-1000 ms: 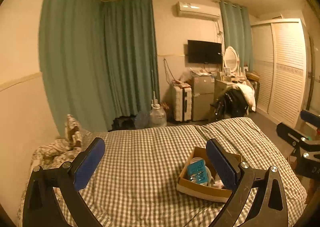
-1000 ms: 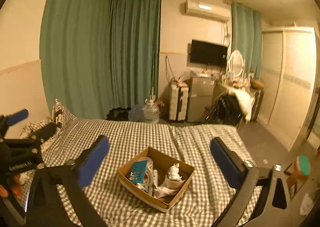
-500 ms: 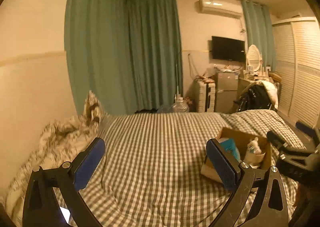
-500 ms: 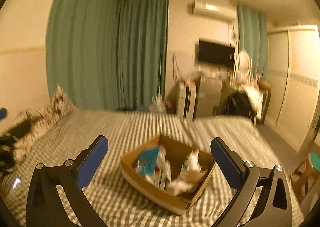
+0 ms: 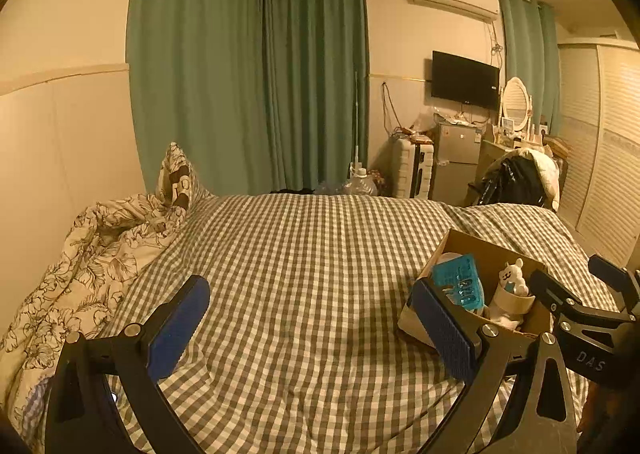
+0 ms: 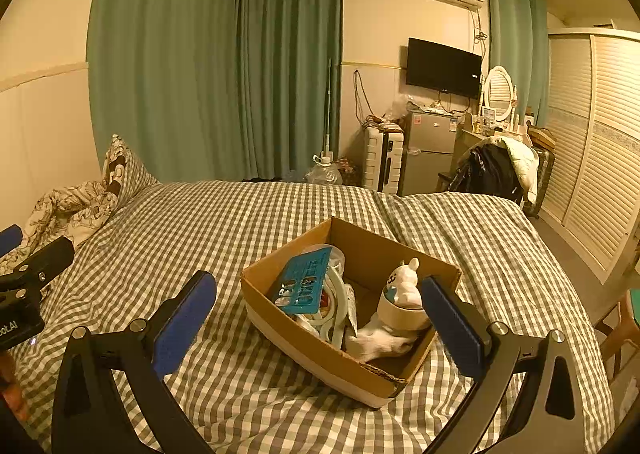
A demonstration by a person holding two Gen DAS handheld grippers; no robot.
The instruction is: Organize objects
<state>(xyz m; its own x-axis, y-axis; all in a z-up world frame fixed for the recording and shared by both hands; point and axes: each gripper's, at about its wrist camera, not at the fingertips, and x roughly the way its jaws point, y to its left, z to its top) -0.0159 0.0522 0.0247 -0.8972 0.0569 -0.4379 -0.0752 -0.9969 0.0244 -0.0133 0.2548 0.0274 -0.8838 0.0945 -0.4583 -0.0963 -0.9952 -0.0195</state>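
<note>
An open cardboard box (image 6: 320,350) sits on the checked bed cover. In it lie a teal card of small items (image 6: 304,282), a white toy figure (image 6: 404,282) in a cup, a pale ring and other small things. My right gripper (image 6: 316,318) is open and empty, just in front of the box. My left gripper (image 5: 308,326) is open and empty over bare bedding, with the box (image 5: 480,254) at its right finger. The right gripper shows at the right edge of the left wrist view (image 5: 588,302).
A flowered duvet and pillow (image 5: 104,238) lie bunched at the bed's left. Green curtains, a suitcase (image 6: 382,164), a small fridge (image 6: 430,150), a cluttered chair and a wardrobe stand beyond the bed. A wooden stool (image 6: 624,326) is at the right.
Both cameras dropped and moved closer to the bed. The left view swung left, then settled; the box now sits beside its right finger. The right gripper came nearer the box.
</note>
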